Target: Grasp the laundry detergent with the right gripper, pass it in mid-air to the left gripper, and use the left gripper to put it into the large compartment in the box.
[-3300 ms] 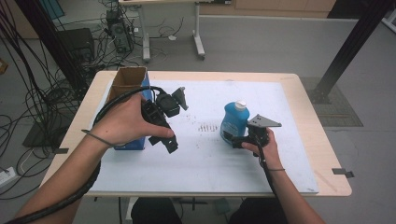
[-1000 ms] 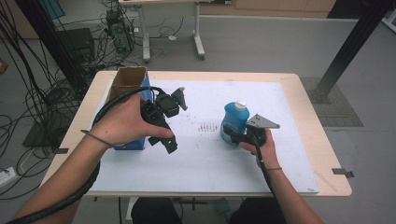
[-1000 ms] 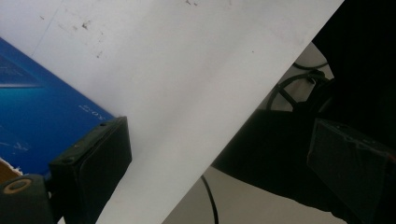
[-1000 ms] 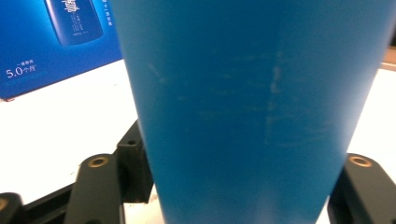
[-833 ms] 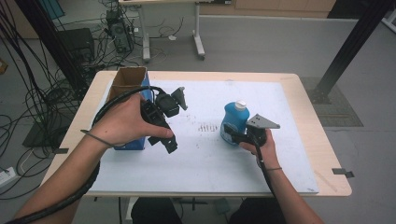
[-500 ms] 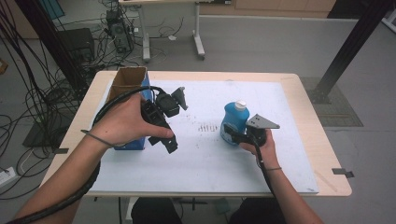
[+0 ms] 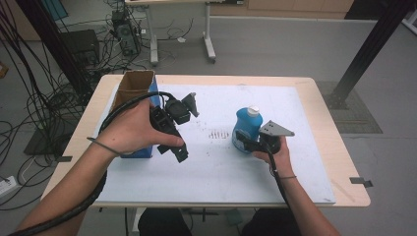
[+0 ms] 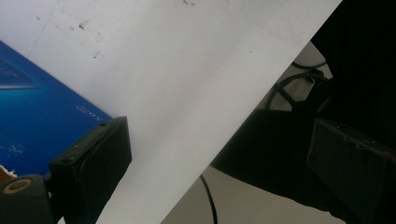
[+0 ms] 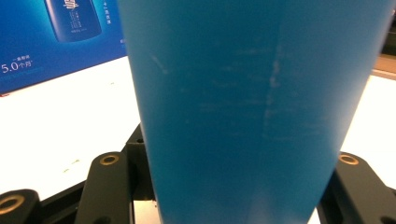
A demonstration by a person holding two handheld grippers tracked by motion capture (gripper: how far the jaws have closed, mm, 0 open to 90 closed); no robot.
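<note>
right tongs (image 7: pixel 244 143) just closed onto blue bottle (image 7: pixel 246 125), now clamped between jaws.

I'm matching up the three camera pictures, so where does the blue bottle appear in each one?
High view: the blue bottle stands right of centre on the white mat, against the right claw.
Left gripper view: not in it.
Right gripper view: the bottle's body spans the middle, top to bottom, between the claw's jaws.
Shared landmark: the blue box.
</note>
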